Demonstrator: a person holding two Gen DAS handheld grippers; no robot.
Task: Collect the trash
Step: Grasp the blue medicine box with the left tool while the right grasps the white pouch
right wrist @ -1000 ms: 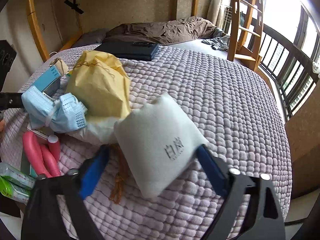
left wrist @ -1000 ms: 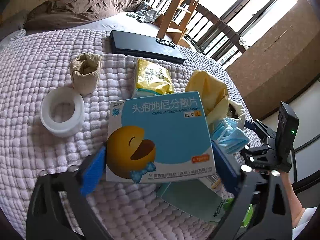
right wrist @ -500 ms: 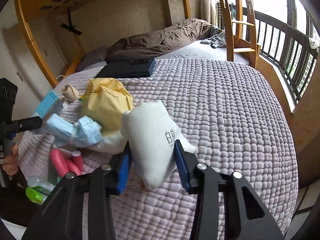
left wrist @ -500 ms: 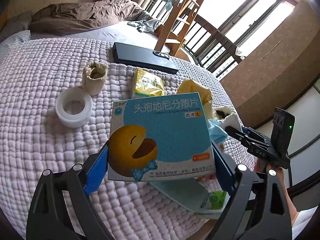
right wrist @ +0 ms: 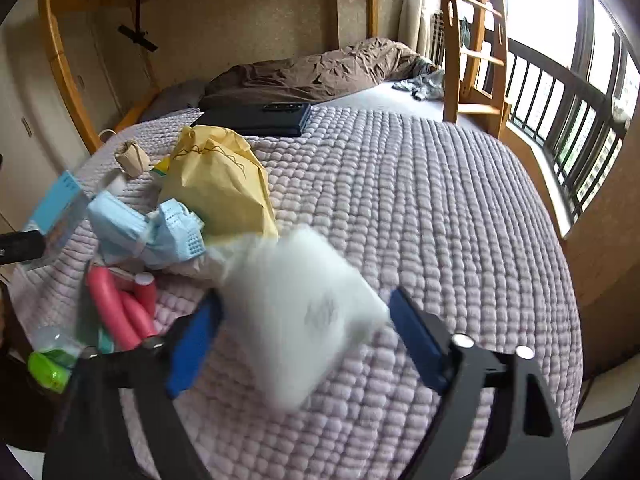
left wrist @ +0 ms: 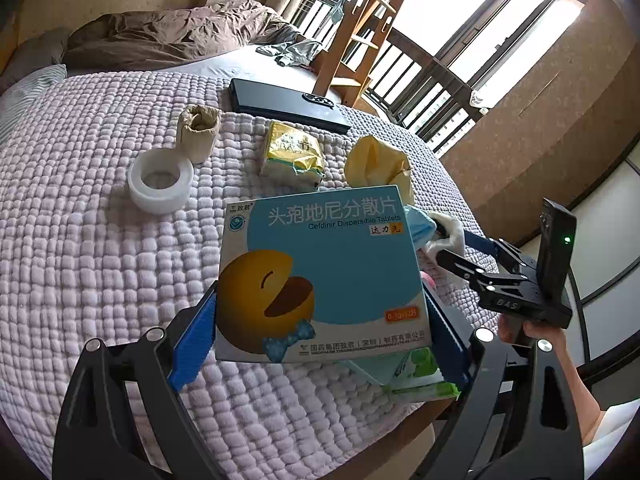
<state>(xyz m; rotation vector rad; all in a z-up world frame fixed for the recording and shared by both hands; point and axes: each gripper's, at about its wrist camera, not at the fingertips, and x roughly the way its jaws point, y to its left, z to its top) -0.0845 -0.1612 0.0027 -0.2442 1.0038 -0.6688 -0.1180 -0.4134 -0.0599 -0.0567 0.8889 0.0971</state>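
The left tongs (left wrist: pixel 320 320) are clamped flat on a blue cardboard medicine box (left wrist: pixel 324 276), blue pads pressing its two sides, while the right tongs (right wrist: pixel 304 332) stand spread wide around a blurred white fabric pouch (right wrist: pixel 296 316).

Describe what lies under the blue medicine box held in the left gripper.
Under the medicine box, a pale green packet juts out on the quilt. The rest of the packet is covered.
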